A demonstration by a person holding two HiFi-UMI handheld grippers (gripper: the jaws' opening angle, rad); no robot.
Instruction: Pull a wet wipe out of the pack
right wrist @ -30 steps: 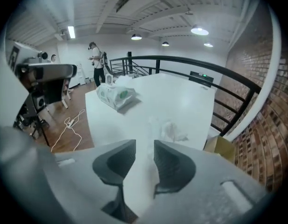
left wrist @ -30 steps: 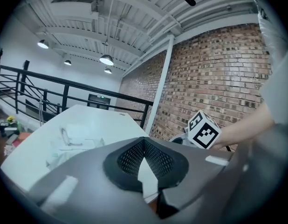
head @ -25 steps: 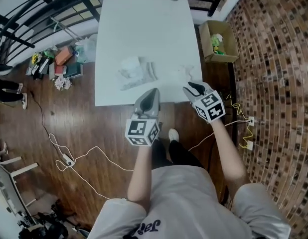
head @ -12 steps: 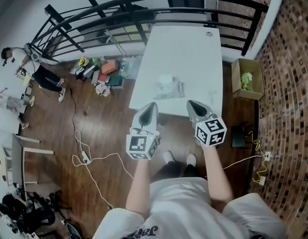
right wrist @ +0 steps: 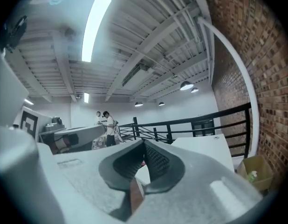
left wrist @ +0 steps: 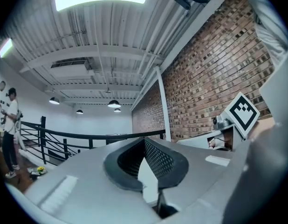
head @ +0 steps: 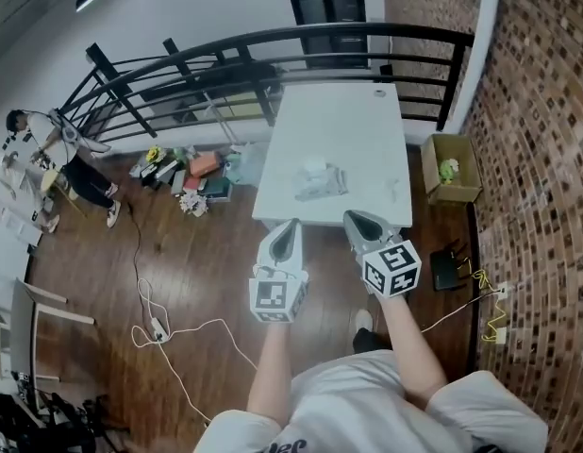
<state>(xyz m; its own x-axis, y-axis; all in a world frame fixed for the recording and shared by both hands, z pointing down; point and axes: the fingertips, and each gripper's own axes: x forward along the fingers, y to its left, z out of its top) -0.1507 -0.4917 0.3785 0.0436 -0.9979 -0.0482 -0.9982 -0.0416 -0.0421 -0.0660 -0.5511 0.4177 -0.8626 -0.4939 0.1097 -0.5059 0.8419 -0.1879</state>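
The wet wipe pack [head: 325,183] lies on the white table [head: 348,121], with a crumpled white wipe [head: 313,166] just behind it. Both grippers are held up in front of me, short of the table's near edge and away from the pack. My left gripper [head: 291,223] is shut with nothing in it; in the left gripper view its dark pads [left wrist: 158,160] meet at the tip. My right gripper [head: 351,215] is shut and empty too, and its tip [right wrist: 144,143] points level towards the table [right wrist: 200,146].
A black railing [head: 273,50] runs behind the table. A cardboard box [head: 449,173] stands to its right and clutter [head: 183,163] lies to its left. White cables [head: 169,328] trail over the wooden floor. A person [head: 60,149] stands at far left.
Both grippers have lifted away from the table's near edge, and the table now looks smaller and farther. The right gripper's jaws, apart a second ago, are closed.
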